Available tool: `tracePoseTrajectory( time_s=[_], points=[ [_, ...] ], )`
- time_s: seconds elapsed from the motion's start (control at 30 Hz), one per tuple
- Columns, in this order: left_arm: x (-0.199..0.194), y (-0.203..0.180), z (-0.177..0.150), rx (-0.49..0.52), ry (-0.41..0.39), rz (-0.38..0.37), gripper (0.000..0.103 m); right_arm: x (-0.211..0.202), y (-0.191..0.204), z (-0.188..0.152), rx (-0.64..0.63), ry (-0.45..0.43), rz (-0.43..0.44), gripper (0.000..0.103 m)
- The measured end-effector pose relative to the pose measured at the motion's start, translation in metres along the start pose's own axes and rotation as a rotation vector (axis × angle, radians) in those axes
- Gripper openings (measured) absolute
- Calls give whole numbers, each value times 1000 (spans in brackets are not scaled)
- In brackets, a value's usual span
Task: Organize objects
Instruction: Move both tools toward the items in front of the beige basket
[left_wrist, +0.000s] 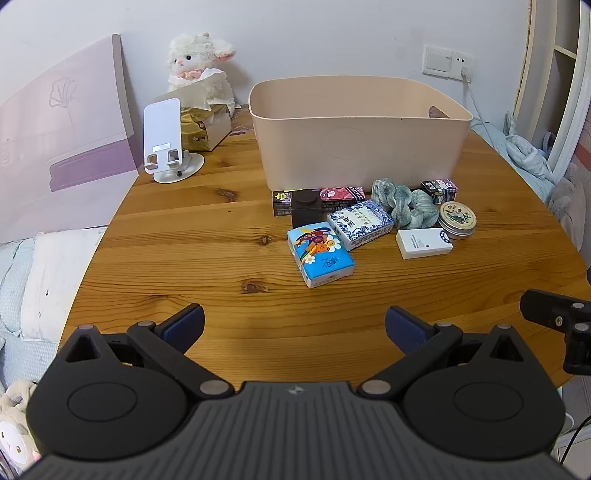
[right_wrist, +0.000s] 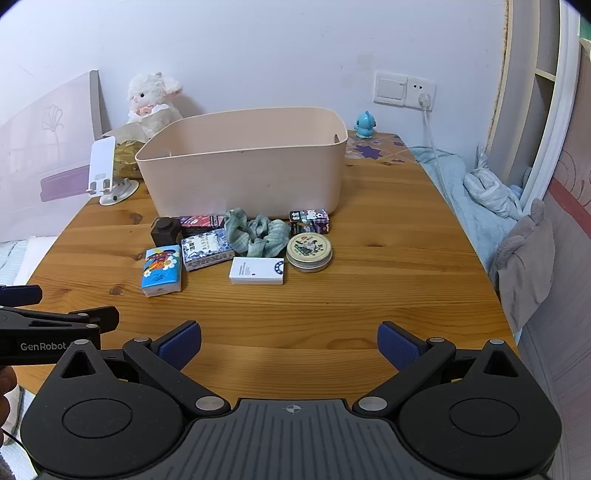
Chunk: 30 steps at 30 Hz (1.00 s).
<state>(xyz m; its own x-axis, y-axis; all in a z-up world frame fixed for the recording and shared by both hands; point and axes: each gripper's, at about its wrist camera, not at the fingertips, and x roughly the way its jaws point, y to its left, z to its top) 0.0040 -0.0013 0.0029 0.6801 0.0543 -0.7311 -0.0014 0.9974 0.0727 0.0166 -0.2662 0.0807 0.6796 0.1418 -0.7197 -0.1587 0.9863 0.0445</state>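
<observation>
Both the left gripper (left_wrist: 294, 325) and the right gripper (right_wrist: 289, 341) hover with jaws spread wide and empty above the near edge of a wooden table (left_wrist: 184, 236), where tissue packs (left_wrist: 320, 256), a scrunchie (left_wrist: 402, 204), a tin (left_wrist: 457, 219) and small boxes (left_wrist: 341, 194) lie clustered just before a beige bin (left_wrist: 354, 147).

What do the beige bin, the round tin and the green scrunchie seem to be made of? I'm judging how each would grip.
Beige bin: likely matte plastic, with smooth moulded walls and a rounded rim.
Round tin: probably metal, with a dull silvery side and a printed lid.
Green scrunchie: soft woven fabric, gathered into puckered folds.
</observation>
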Motion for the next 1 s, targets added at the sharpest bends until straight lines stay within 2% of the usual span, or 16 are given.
tracePoseTrajectory(
  time_s=[1.0],
  points=[
    [6,3,-1,-15,2,2,103,2,-4,1,4,4,2,103]
  ],
)
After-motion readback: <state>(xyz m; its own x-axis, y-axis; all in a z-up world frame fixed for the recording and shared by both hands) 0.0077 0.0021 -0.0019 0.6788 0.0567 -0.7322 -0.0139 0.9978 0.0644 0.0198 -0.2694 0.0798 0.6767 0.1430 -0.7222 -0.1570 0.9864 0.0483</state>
